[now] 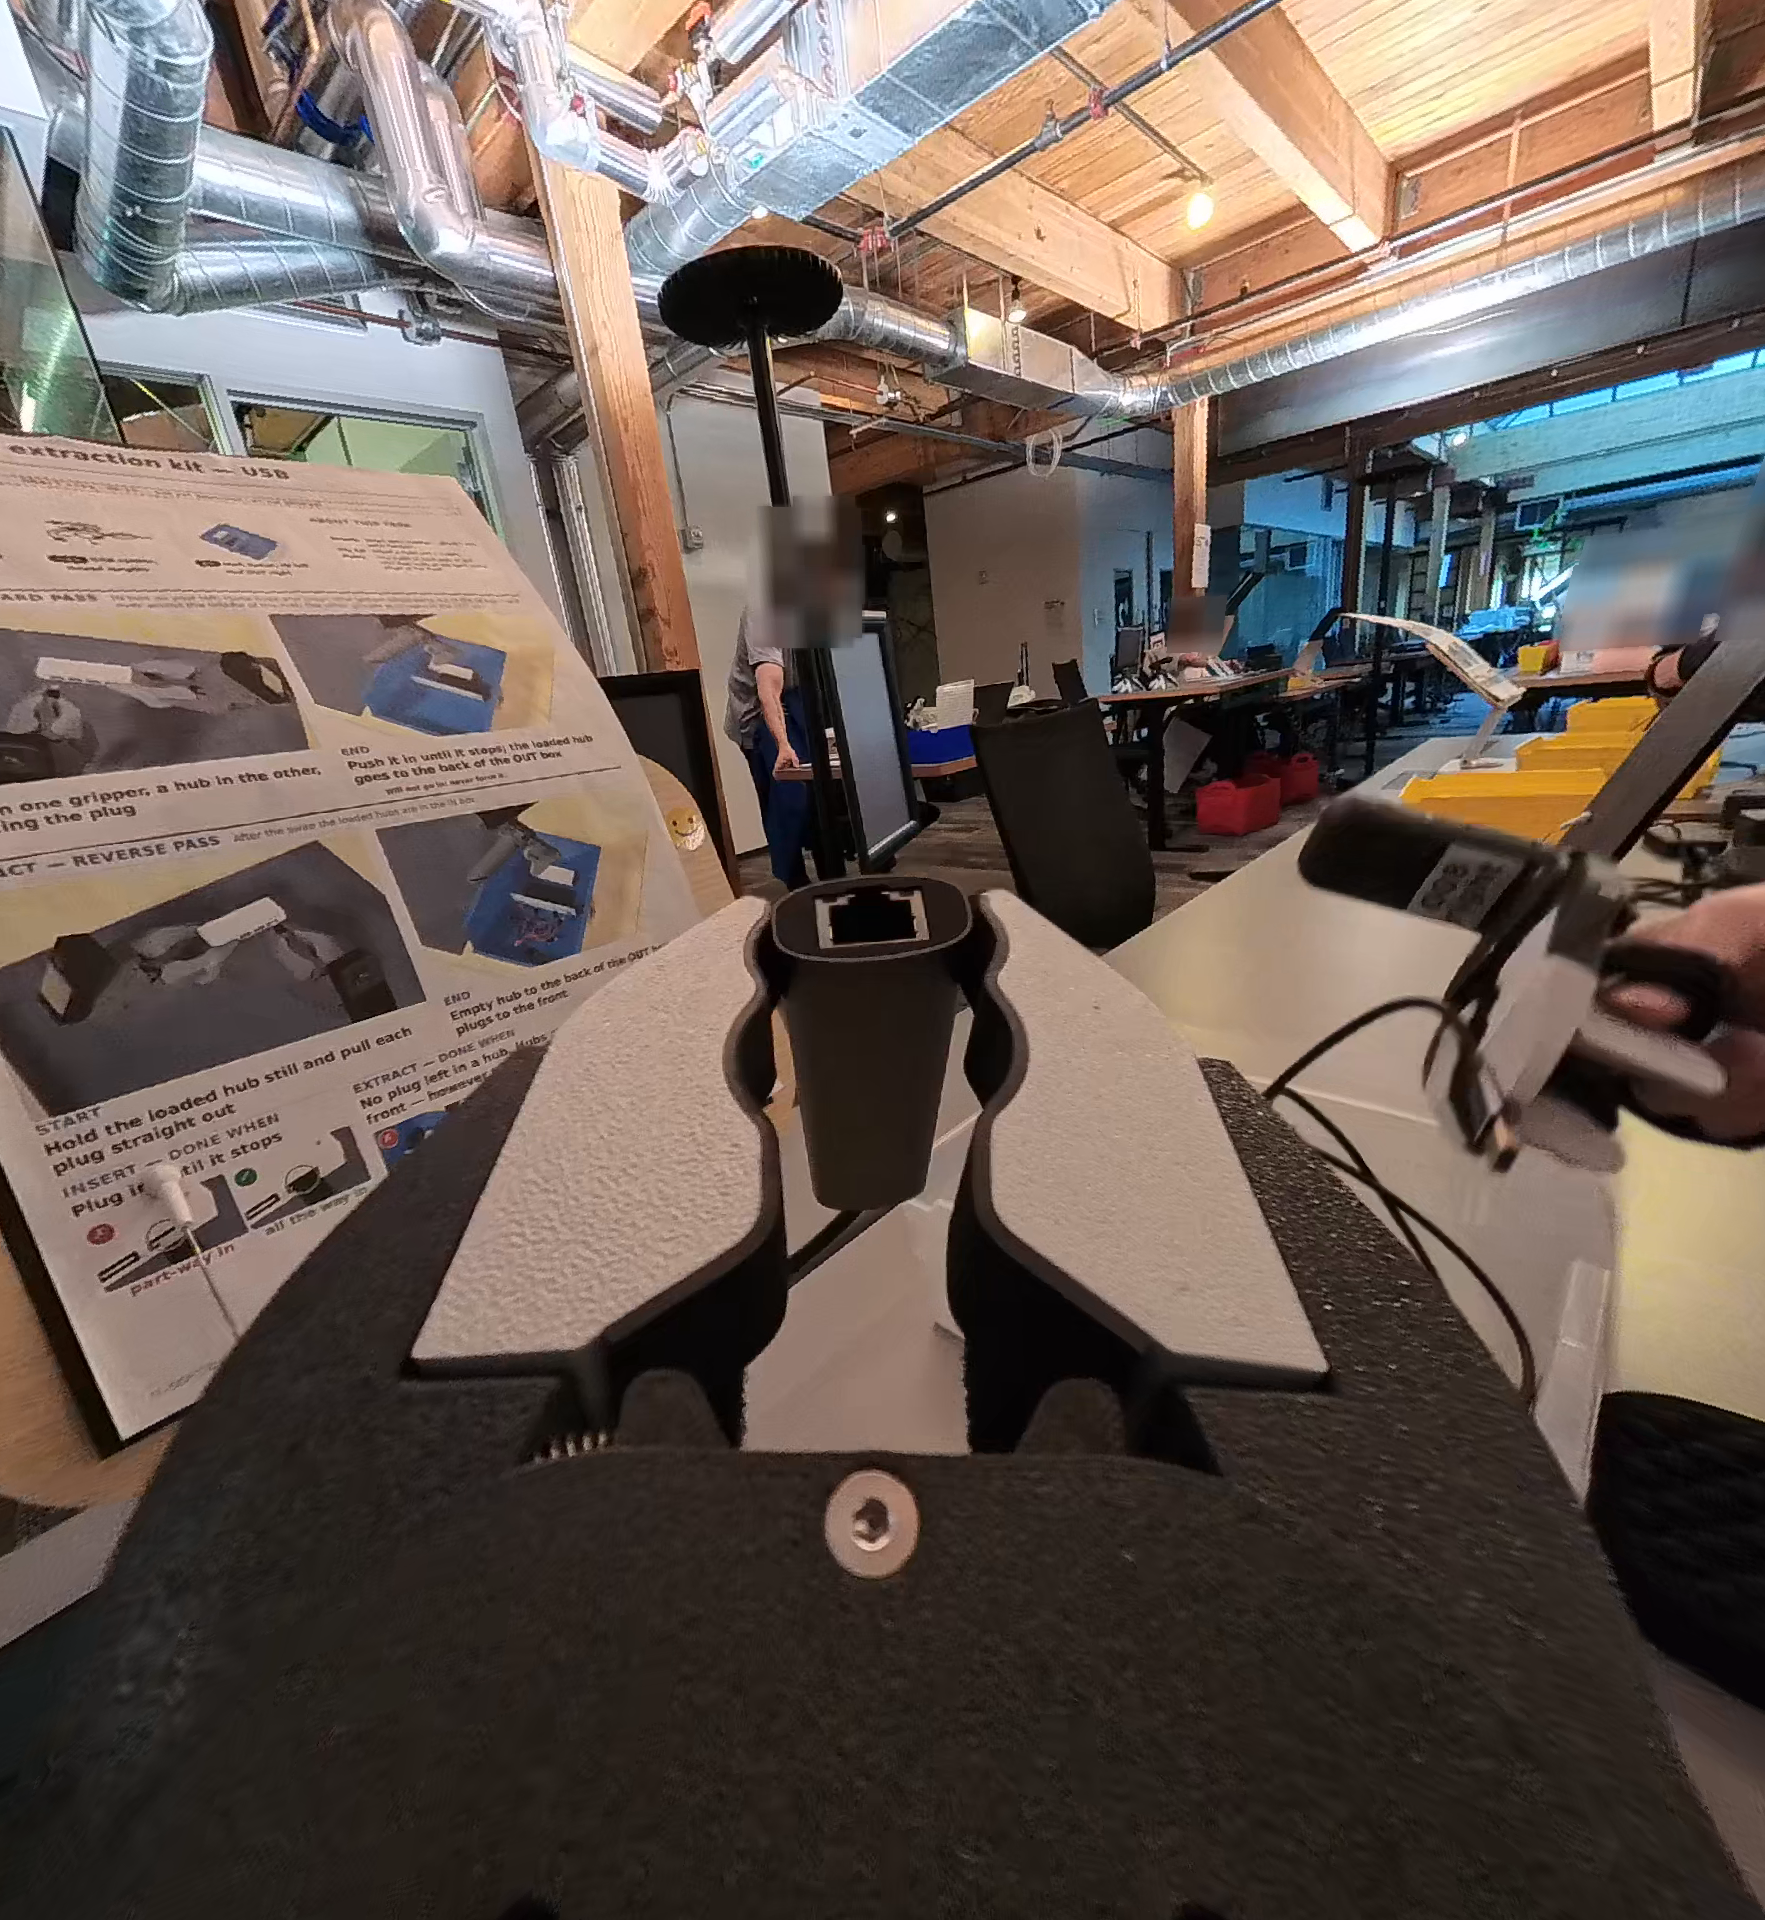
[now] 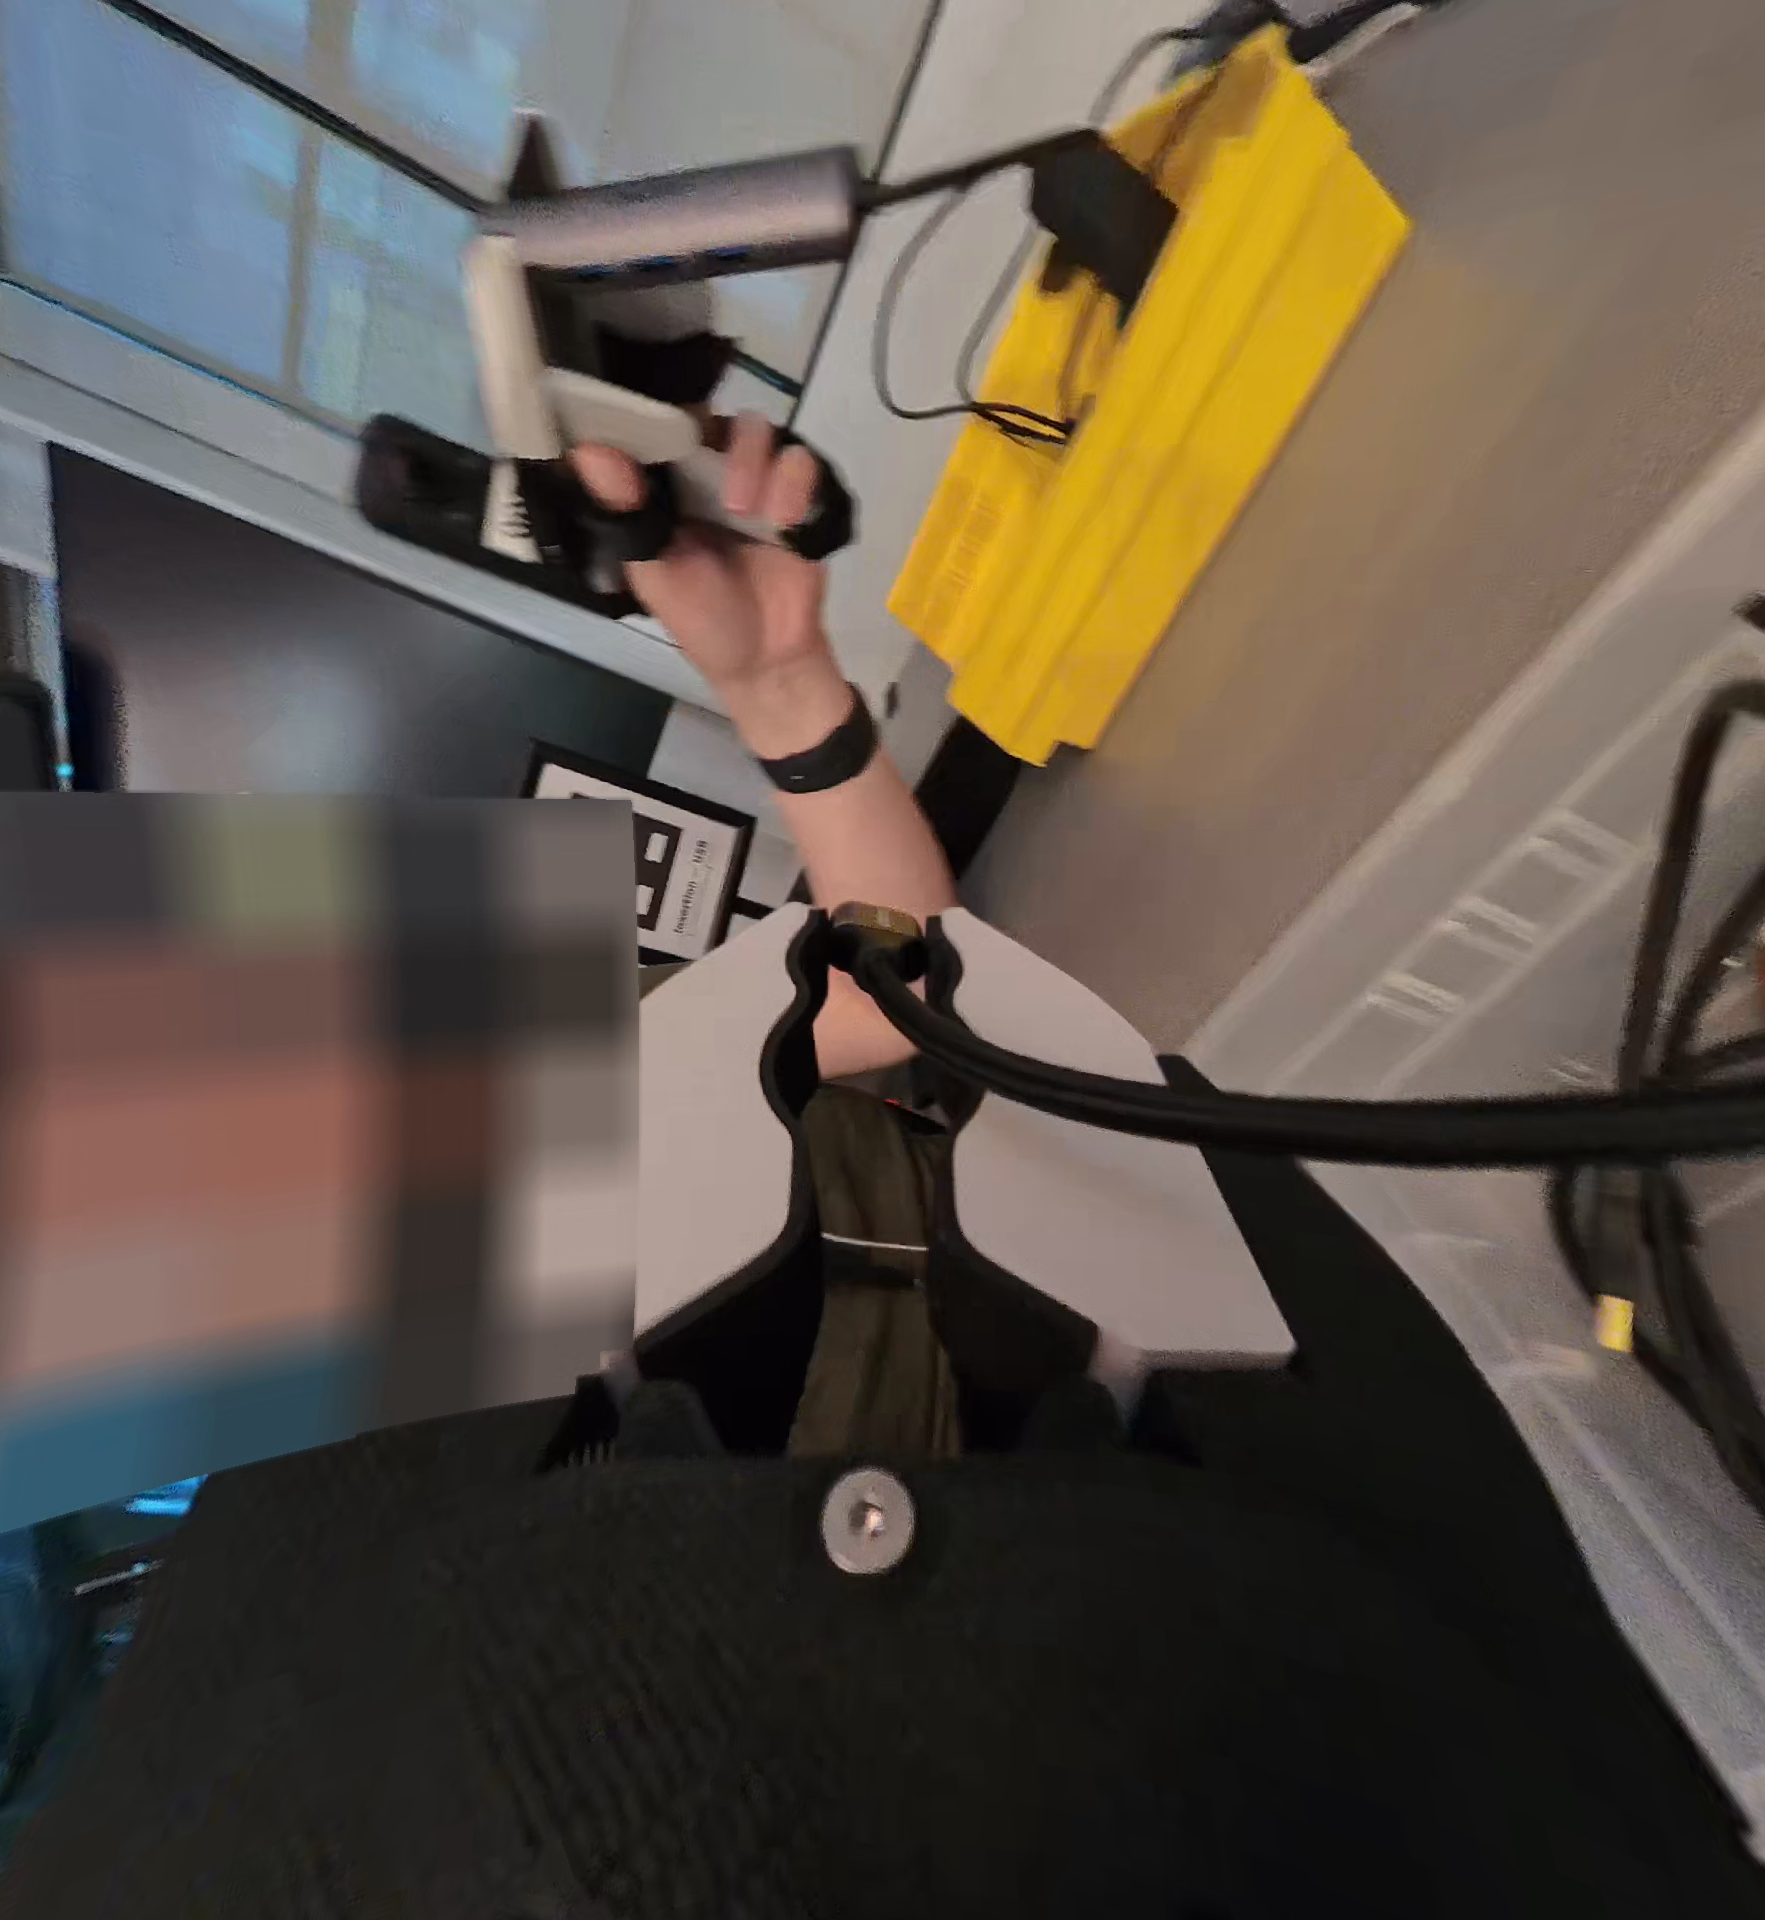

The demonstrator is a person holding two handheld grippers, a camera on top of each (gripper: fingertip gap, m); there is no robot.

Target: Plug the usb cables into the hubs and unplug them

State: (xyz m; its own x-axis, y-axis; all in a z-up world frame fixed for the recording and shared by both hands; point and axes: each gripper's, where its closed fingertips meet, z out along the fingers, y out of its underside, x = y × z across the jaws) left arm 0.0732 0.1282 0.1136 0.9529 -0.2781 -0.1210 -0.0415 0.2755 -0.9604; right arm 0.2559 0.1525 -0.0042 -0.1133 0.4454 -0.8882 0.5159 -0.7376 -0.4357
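Standing propped at the left of the left wrist view, an instruction sheet (image 1: 234, 831) leans back on its board. At centre, the left claw (image 1: 867, 966) pinches a dark grey hub (image 1: 865, 1049) between its fingertips; the hub's long axis runs along the fingers, its square port end pointing away from the camera. At right, over the white worktop (image 1: 1273, 935), the right claw (image 1: 1501, 1101) appears blurred, a thin cable (image 1: 1377, 1039) trailing from it. In the right wrist view, the hub (image 2: 670, 223) lies nearly level across the upper left. At centre the right claw (image 2: 876, 948) grips a gold-tipped plug (image 2: 873, 925) pointing forward, its black cable (image 2: 1273, 1112) sweeping right past a yellow bin (image 2: 1148, 416).
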